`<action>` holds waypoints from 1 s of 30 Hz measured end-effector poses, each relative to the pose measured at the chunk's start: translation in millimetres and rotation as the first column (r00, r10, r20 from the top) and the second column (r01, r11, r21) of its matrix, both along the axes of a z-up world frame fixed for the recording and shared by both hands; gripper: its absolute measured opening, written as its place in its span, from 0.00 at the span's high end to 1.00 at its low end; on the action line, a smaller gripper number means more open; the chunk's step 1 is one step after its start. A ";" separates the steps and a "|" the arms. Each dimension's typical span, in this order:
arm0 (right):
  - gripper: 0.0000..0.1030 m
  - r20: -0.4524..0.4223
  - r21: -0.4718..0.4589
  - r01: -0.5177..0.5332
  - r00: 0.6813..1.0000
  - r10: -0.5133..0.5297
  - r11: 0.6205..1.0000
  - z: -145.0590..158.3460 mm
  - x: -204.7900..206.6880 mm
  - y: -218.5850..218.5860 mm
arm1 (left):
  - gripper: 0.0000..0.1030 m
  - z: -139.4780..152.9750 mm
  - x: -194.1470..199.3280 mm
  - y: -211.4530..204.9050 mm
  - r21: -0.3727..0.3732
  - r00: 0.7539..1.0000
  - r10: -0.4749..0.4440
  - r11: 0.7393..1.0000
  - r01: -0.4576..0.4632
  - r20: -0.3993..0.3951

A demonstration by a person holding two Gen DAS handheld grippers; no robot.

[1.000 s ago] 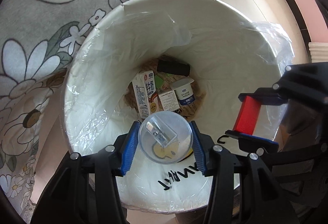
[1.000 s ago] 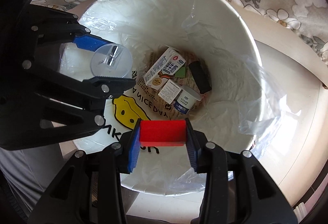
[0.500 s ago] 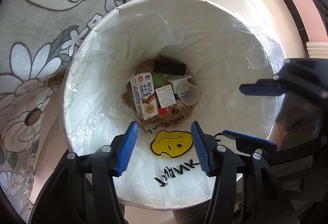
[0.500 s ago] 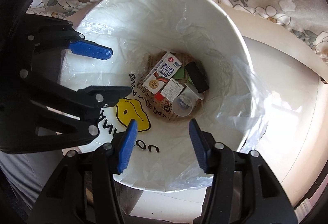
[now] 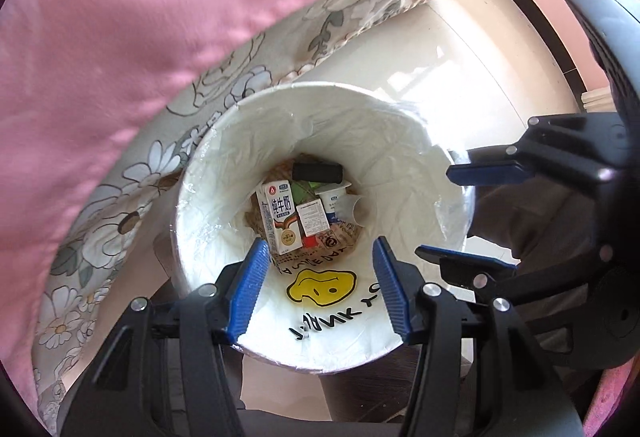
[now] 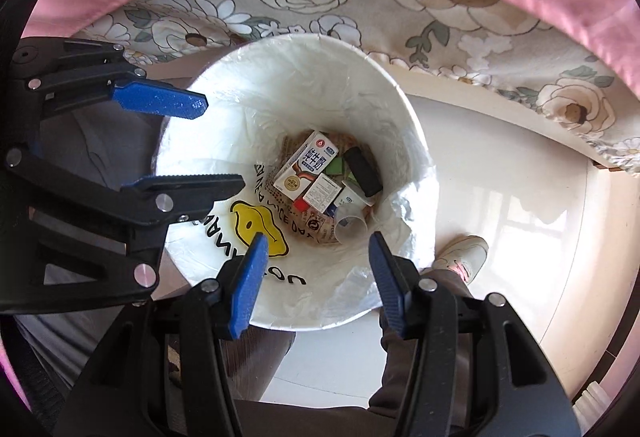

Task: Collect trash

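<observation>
- Both tongs hang over the white lined bin (image 5: 408, 141), jaws spread wide: the left tongs (image 5: 320, 287) and the right tongs (image 6: 316, 277) grip nothing.
- Trash lies at the bin's bottom: milk carton (image 6: 306, 165), clear cup (image 6: 350, 227), black block (image 6: 362, 173).

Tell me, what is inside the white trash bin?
Inside the trash bin: a milk carton, a small white box, a black object, a yogurt cup, a clear cup. Whatever lies under them is hidden.
</observation>
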State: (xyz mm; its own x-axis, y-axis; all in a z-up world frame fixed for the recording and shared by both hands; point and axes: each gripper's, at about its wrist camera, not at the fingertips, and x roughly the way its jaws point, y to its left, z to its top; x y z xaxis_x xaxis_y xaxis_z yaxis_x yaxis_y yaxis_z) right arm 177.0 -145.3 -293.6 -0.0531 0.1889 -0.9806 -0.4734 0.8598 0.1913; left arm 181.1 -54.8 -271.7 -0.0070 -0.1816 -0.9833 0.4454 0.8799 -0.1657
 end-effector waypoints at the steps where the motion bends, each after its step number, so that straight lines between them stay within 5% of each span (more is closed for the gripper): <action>1: 0.48 0.012 0.001 0.000 1.000 0.000 1.000 7.3 -1.3 -1.0 | 0.45 10.7 -2.3 -1.3 -0.003 1.000 -0.003 1.000 0.003 0.022; 11: 0.48 0.209 0.019 0.038 0.977 -0.042 0.999 110.6 -20.9 -22.5 | 0.34 116.6 -25.6 2.2 -0.011 0.968 0.013 1.000 -0.010 0.251; 19: 0.45 0.335 0.056 0.060 0.939 -0.076 0.997 178.4 -45.2 -34.7 | 0.28 193.1 -47.7 11.3 -0.045 0.909 0.064 0.998 -0.050 0.412; 30: 0.35 0.490 0.137 0.080 0.861 -0.138 0.987 251.8 -92.3 -35.8 | 0.19 253.5 -86.8 18.1 -0.061 0.823 0.102 0.995 -0.081 0.558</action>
State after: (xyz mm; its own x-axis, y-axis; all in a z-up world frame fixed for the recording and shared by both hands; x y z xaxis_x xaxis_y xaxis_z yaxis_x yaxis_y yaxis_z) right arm 84.7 -181.0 -41.8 0.4619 0.2713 -0.8444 -0.4351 0.8990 0.0508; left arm 94.2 -36.7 -18.2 0.5613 -0.1864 -0.8063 0.3883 0.9197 0.0577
